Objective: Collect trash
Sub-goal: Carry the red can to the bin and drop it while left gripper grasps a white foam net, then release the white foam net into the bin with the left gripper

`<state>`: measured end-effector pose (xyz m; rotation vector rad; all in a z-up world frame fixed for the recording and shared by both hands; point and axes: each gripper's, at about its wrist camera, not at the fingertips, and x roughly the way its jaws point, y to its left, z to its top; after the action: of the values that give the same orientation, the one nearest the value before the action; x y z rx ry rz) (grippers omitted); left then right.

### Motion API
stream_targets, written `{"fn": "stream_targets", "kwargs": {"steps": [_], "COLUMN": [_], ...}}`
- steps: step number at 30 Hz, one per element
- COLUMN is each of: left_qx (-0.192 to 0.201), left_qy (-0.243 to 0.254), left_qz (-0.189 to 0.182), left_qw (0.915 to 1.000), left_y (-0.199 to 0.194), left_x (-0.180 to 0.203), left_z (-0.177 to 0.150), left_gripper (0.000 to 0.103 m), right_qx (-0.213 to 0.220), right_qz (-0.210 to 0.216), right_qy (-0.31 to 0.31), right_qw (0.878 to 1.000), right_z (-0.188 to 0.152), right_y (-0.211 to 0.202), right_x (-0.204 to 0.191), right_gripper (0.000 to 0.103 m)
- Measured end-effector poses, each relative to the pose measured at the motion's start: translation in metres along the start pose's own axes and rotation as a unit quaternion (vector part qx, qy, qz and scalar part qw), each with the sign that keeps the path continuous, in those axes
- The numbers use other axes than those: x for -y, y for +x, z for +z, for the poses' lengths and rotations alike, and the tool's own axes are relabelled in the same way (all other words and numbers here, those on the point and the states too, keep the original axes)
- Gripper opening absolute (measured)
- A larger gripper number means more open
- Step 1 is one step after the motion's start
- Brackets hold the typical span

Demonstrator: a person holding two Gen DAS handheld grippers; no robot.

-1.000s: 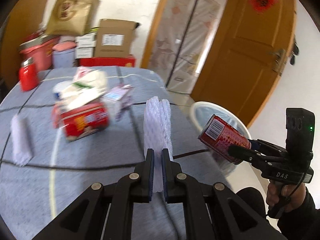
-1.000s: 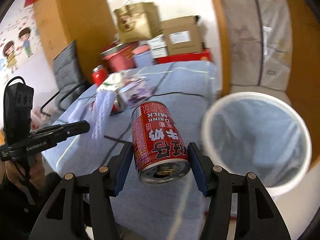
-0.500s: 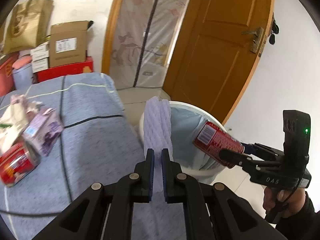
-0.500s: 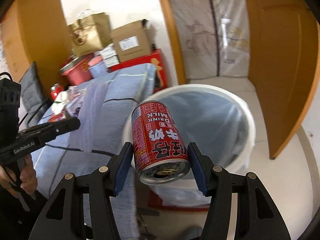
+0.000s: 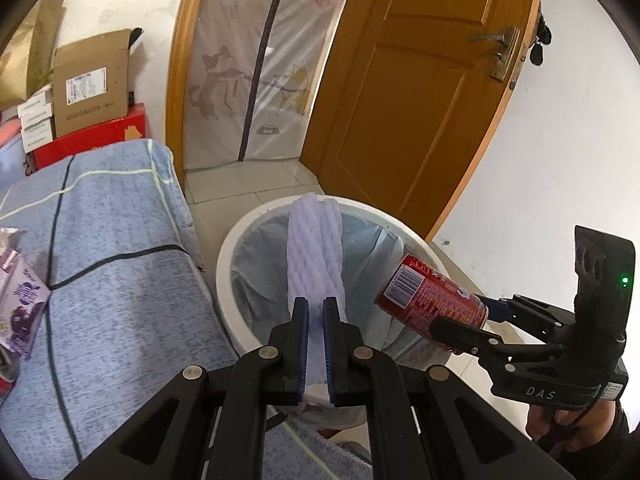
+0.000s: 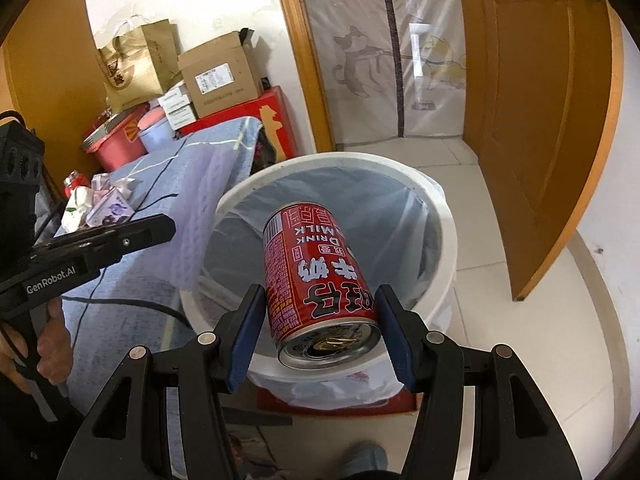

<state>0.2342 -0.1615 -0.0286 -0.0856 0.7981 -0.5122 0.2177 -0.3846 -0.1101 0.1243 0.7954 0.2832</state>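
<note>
Trash for collecting is held in both grippers above the white bin (image 5: 240,252), which stands on the floor just beside the edge of the table (image 5: 120,240). The bin is round, lined with a pale blue bag, and its rim is close to the hanging blue checked cloth that covers the table. Behind the bin are a brown wooden door (image 5: 420,80) and a doorway closed with a translucent curtain. At the far end of the table, against the wall, stand cardboard boxes (image 6: 220,76) and a paper bag.

On the table, near its left edge in the left wrist view, lies a small purple carton (image 5: 22,304) with other wrappers beside it.

The red drink can (image 6: 316,276) is in the right gripper (image 6: 320,332). The fingers of this gripper pinch the can on its two sides, near the opened top end, and the can is tilted over the opening of the bin.

The white foam net sleeve (image 5: 316,256) is in the left gripper (image 5: 315,344). Its fingers are pressed almost together, with the lower end of the sleeve squeezed flat between them. The sleeve stands out over the near side of the bin.
</note>
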Motion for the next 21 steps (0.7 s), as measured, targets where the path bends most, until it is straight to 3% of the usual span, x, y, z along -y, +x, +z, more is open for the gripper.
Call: {"fn": "stream_targets", "kwargs": {"steps": [14, 21], "left_qx": [-0.005, 0.006], "left_qy": [-0.019, -0.021], "left_qz": [-0.013, -0.018], "left_qw": [0.9997, 0.9996], "left_y": [0.004, -0.008], "left_x": [-0.009, -0.008], "left_z": [-0.002, -0.003], "left_gripper": [0.011, 0.027], "right_qx": [0.035, 0.050], "right_qz": [-0.001, 0.013], "right_qy": [0.009, 0.002], "right_qw": [0.999, 0.999], "right_z": [0.006, 0.005], "right_y": [-0.014, -0.026], "right_x": [-0.001, -0.008], "right_gripper": [0.057, 0.057]}}
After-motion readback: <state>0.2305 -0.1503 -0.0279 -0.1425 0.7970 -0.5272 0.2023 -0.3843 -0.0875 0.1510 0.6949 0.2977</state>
